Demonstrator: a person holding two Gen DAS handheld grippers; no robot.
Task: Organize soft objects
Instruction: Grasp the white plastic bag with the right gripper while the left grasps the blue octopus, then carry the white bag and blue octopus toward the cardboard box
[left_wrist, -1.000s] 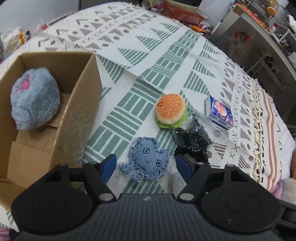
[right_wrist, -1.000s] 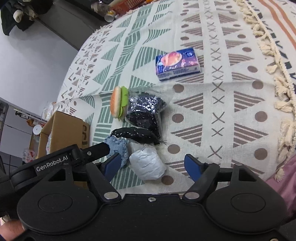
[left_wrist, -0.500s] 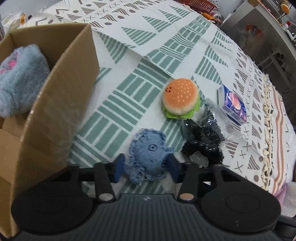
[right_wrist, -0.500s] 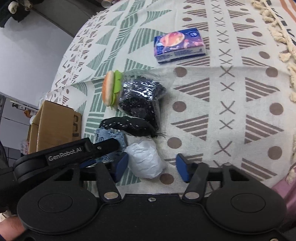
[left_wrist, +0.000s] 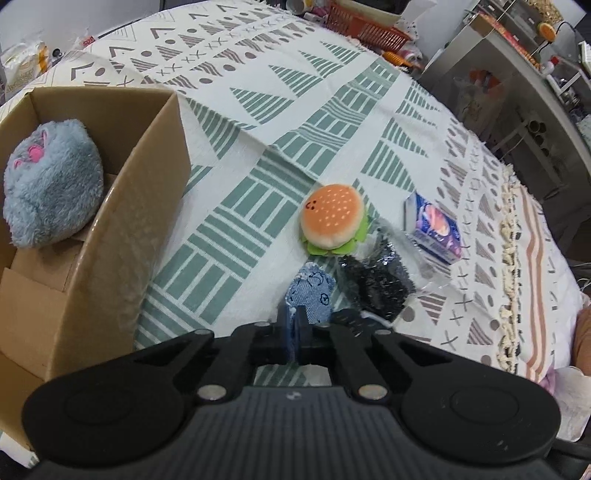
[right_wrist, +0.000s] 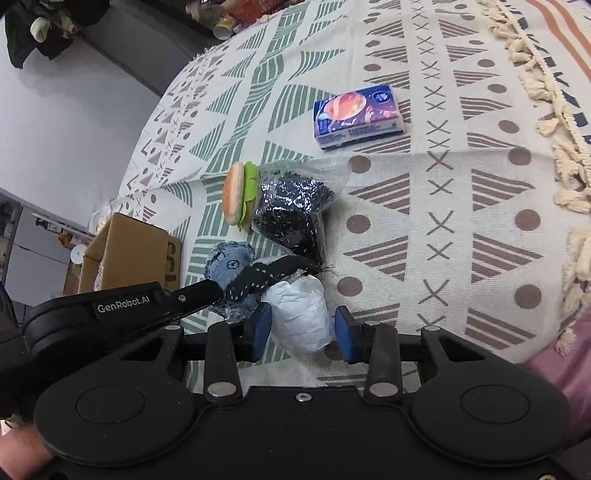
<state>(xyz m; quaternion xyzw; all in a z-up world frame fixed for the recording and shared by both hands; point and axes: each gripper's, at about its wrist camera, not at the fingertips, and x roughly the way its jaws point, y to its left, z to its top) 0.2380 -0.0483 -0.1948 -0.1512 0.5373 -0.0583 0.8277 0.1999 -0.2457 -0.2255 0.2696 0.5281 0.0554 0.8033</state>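
**Left gripper pinching denim toy, right gripper straddling white bundle**

Bench covered by a patterned cloth: cream with green striped triangles, brown dots and crosses, tasselled fringe on one edge. Cluttered room behind: orange basket, metal shelving, grey wall.

Left to right, left wrist view: cardboard box at left with grey plush toy inside. Burger plush on the cloth mid-frame. Denim toy just below it, clamped between the closed fingers of the left gripper. Clear bag of black glittery material touches the burger plush's right side. Tissue pack lies further right, apart.

Right wrist view: right gripper is part open, fingers on either side of a white wrapped bundle; contact can't be confirmed. A black spotted strap lies across the denim toy and the bundle's top, crowding both grasps.
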